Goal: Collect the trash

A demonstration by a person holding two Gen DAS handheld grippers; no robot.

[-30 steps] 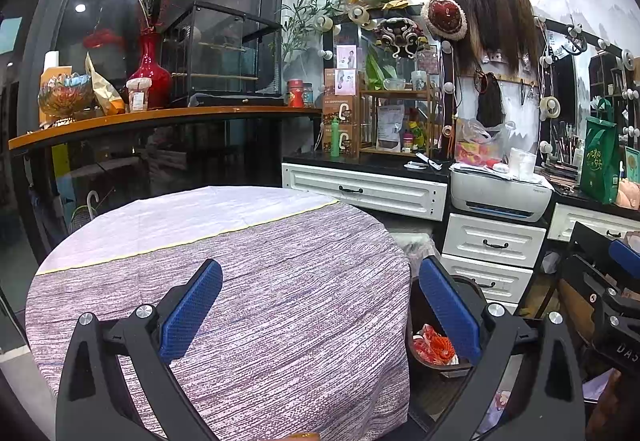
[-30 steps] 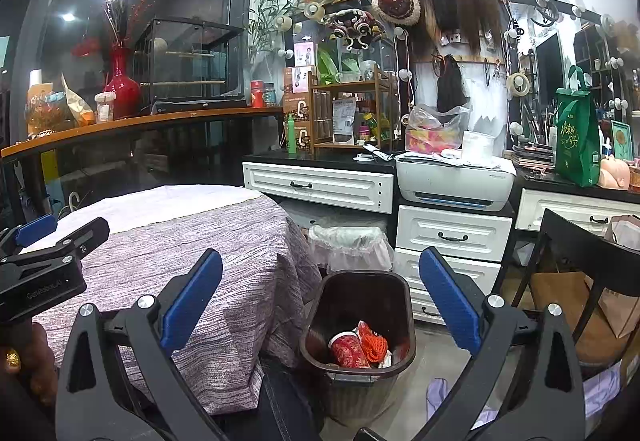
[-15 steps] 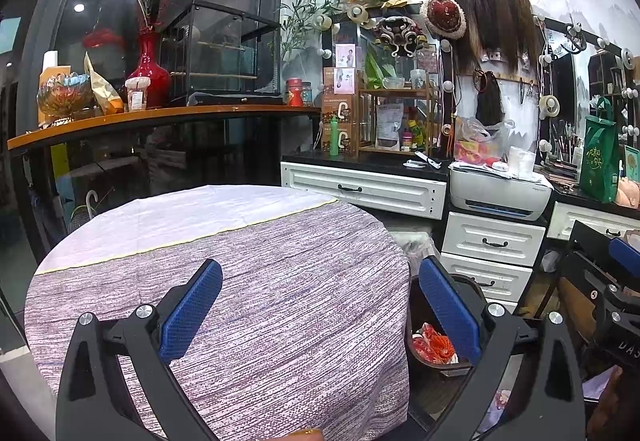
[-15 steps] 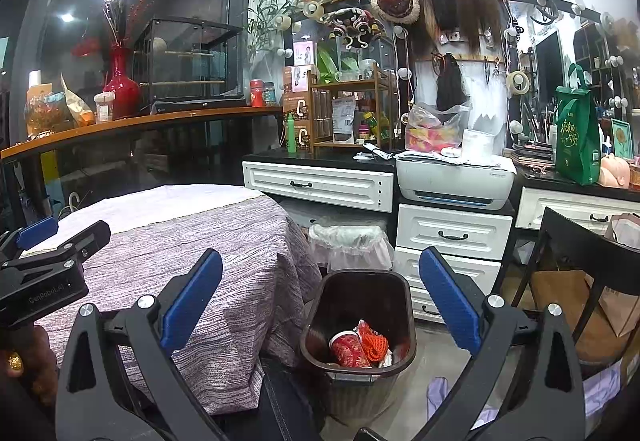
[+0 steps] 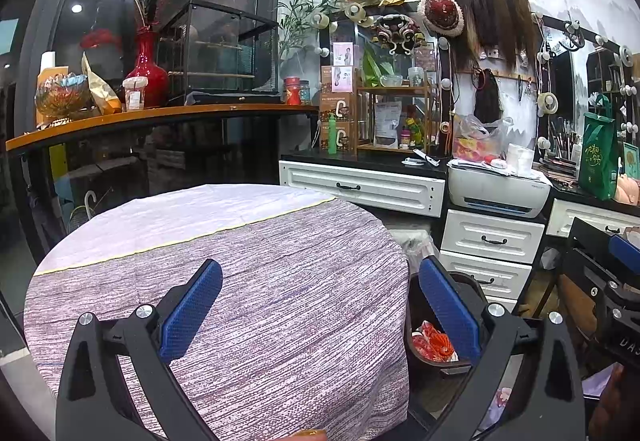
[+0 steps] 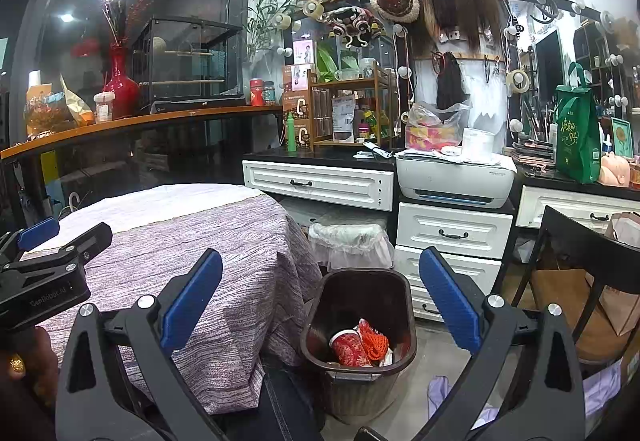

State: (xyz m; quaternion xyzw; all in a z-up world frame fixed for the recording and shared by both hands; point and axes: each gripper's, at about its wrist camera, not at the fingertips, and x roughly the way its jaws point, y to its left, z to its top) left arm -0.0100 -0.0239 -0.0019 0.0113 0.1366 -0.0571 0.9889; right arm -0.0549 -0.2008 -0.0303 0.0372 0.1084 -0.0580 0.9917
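Note:
A dark brown trash bin (image 6: 396, 285) stands on the floor to the right of the round table (image 6: 224, 241). Inside lie a red paper cup (image 6: 349, 348) and crumpled red-orange wrappers (image 6: 374, 341). The bin also shows in the left wrist view (image 5: 424, 355), partly hidden by the table edge. My right gripper (image 6: 320, 301) is open and empty, held above and in front of the bin. My left gripper (image 5: 320, 305) is open and empty over the purple tablecloth (image 5: 260, 281). It shows at the left edge of the right wrist view (image 6: 56, 253).
A second bin with a clear liner (image 6: 352, 241) stands behind the brown one. White drawers (image 6: 452, 233) and a printer (image 6: 456, 177) are at the back. A black chair (image 6: 580, 241) with paper bags stands at the right. A wooden counter (image 5: 160, 117) runs behind the table.

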